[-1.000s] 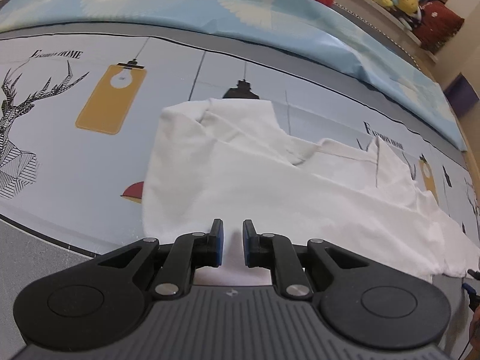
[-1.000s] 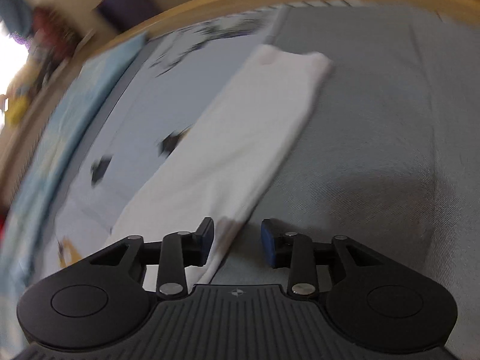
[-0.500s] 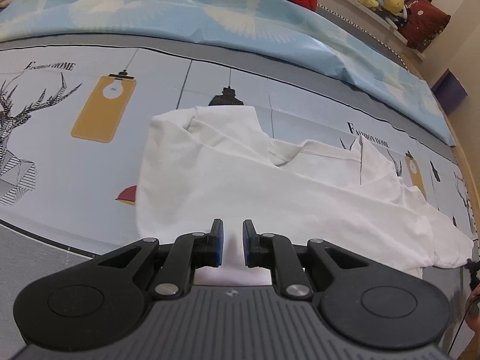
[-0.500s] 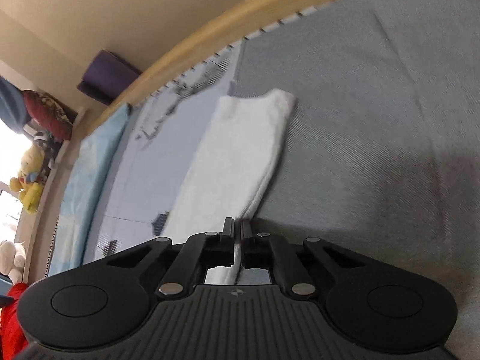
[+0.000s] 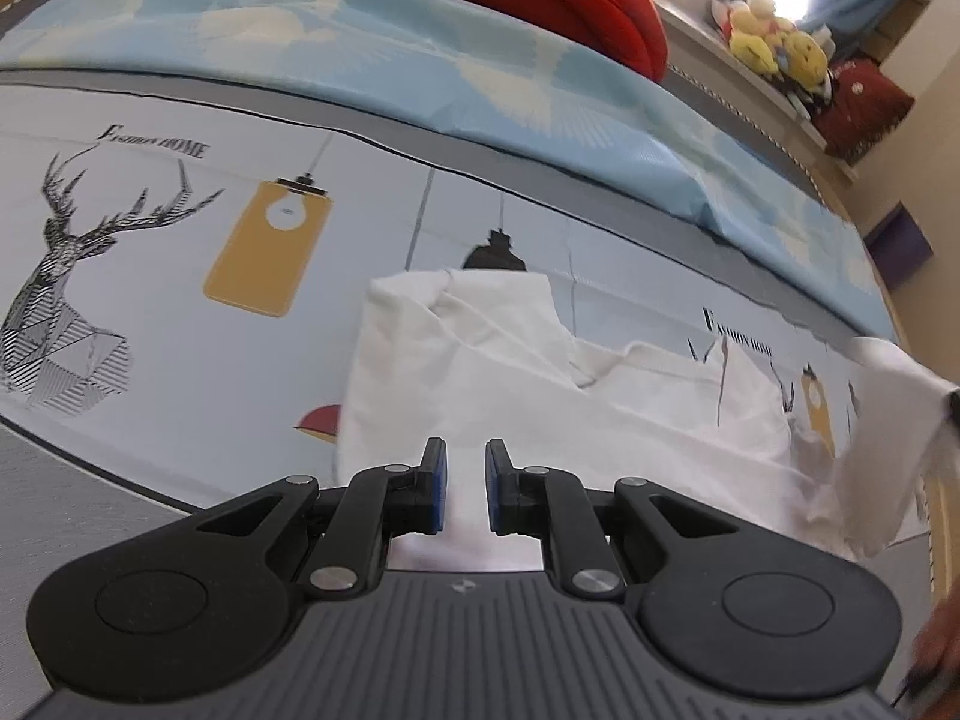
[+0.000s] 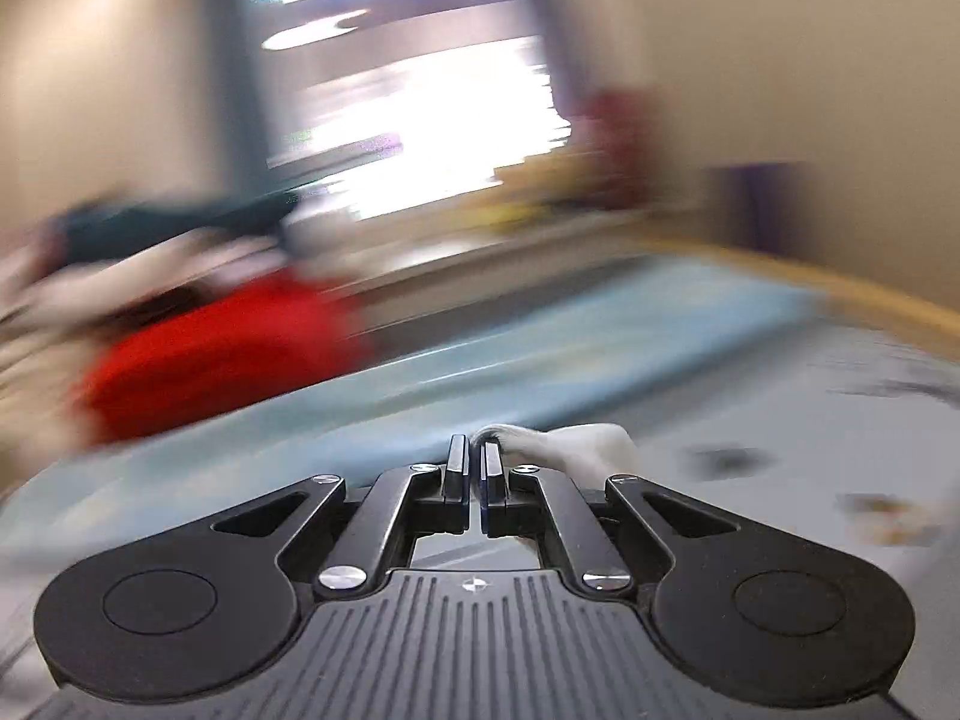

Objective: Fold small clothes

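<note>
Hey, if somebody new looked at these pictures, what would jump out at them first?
A white garment lies spread across the printed bedsheet, its far right end lifted off the bed. The right tool pinches a bunch of that white cloth, its view heavily blurred. The left tool hangs open above the garment's near edge.

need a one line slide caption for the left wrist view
Open left gripper poised over the near edge of a white garment on a printed bedsheet, its far end lifted at right.

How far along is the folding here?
Done: the white garment lies on the printed sheet, lengthwise fold apparently made. In hand: right claw shut on one end, lifting it. Left claw open above the near edge. Left: the crosswise fold.
</note>
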Action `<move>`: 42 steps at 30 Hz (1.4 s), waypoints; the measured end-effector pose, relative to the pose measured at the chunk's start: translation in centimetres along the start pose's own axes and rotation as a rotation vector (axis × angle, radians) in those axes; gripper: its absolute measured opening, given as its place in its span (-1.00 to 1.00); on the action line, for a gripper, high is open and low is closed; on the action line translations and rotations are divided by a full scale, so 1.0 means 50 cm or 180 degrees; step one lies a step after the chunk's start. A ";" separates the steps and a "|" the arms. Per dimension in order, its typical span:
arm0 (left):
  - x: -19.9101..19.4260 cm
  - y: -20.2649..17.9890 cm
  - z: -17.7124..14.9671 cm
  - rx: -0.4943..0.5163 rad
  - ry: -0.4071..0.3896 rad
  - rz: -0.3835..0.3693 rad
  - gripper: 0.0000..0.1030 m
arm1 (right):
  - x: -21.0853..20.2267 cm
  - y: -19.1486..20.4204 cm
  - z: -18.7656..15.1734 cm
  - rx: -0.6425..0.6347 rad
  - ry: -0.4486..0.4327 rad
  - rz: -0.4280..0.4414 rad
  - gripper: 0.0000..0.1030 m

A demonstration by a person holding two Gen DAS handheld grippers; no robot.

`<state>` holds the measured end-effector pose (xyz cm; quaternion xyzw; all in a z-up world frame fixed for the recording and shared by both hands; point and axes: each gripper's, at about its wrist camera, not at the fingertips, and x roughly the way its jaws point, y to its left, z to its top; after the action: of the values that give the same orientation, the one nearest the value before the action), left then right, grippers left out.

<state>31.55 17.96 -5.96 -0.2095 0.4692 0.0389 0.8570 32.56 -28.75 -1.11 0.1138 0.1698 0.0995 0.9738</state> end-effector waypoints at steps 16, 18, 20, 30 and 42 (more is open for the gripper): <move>-0.007 0.058 0.012 -0.0451 0.0066 -0.0205 -0.72 | -0.014 0.224 -0.088 0.0039 0.1873 0.0241 -0.41; 0.005 0.056 0.006 -0.0517 0.0076 -0.0266 -0.72 | -0.030 0.184 -0.084 0.0336 0.1715 0.0075 -0.32; 0.017 0.044 0.000 -0.0496 0.0067 -0.0322 -0.72 | -0.022 0.137 -0.110 0.0515 0.1703 -0.0273 -0.30; 0.108 -0.099 -0.048 -0.0155 0.0102 -0.0417 0.05 | 0.057 0.058 -0.168 0.1285 0.1947 -0.0729 -0.31; 0.149 -0.134 -0.105 0.0194 0.0129 0.0420 -0.82 | 0.075 -0.042 -0.179 0.1922 0.2037 -0.1156 -0.33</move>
<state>33.33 8.82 -12.36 -0.1526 0.5002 0.0768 0.8489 33.18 -28.20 -11.01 0.3239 0.4997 -0.0961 0.7976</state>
